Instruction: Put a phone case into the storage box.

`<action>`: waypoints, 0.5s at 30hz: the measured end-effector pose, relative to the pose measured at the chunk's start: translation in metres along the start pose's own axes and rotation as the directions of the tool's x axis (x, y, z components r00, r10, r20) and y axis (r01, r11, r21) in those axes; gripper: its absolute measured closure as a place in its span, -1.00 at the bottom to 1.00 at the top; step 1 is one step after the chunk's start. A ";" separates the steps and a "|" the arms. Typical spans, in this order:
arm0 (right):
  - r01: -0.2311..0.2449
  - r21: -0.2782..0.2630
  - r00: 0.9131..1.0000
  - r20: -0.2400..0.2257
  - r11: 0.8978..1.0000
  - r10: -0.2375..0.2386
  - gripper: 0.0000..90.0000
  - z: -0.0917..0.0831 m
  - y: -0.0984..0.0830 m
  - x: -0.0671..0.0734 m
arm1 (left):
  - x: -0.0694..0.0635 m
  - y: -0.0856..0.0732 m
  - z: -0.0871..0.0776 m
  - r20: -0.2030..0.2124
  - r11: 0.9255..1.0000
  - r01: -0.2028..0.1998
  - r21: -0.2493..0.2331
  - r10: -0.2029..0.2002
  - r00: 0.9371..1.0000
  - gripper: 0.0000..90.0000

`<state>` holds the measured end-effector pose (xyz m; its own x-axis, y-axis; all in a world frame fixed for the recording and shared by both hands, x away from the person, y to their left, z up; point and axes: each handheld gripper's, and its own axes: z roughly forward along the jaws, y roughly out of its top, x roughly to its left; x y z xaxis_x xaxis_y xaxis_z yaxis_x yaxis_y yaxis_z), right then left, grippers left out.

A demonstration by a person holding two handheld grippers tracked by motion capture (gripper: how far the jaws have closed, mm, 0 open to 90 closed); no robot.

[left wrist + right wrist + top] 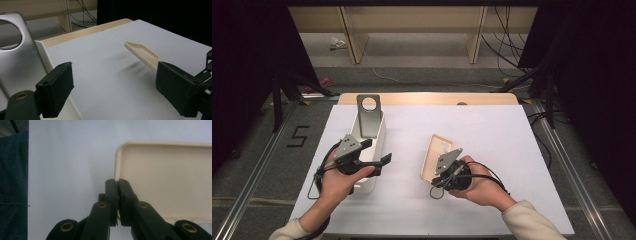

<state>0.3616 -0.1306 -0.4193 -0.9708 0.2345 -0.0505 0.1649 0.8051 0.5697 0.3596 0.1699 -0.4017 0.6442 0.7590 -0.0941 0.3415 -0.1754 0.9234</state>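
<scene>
High view first, from the left: a white bin [373, 145] lies lengthwise on the white table [492, 135], and a grey metal plate with a round hole [369, 114] stands in its far end, leaning above the rim. The left gripper [379, 151] hovers over the near part of that bin, jaws spread wide with nothing between them. Well apart to the right lies a beige lid [435, 155], tilted, its near edge lifted. The right gripper [436, 184] sits at that near edge, jaws pinched together on the lid's rim.

Left gripper view adds what the overhead hides: the metal plate [15, 57] rises close at the left, the bin's white rim [46, 57] runs beside the left pad, and the lid [143, 53] shows edge-on, its far end raised off the table [100, 65] with a shadow beneath. The gripper's own gap [115, 87] holds only bare table.

Right gripper view shows the lid's [165, 177] shallow inner face with a raised rim and rounded corner, nothing lying in it. The right gripper [118, 182] bites the rim near that corner. Blue fabric [13, 185] shows at the left edge.
</scene>
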 end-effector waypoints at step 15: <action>0.006 -0.020 1.000 -0.001 1.000 -0.006 0.95 -0.006 -0.005 0.009 | -0.032 0.036 0.080 0.067 0.985 -0.005 0.172 -0.007 0.998 -0.61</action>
<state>0.3516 -0.1356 -0.4181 -0.9719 0.2294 -0.0531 0.1556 0.7952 0.5860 0.4062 0.0892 -0.3951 0.6861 0.7166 -0.1251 0.4511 -0.2842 0.8460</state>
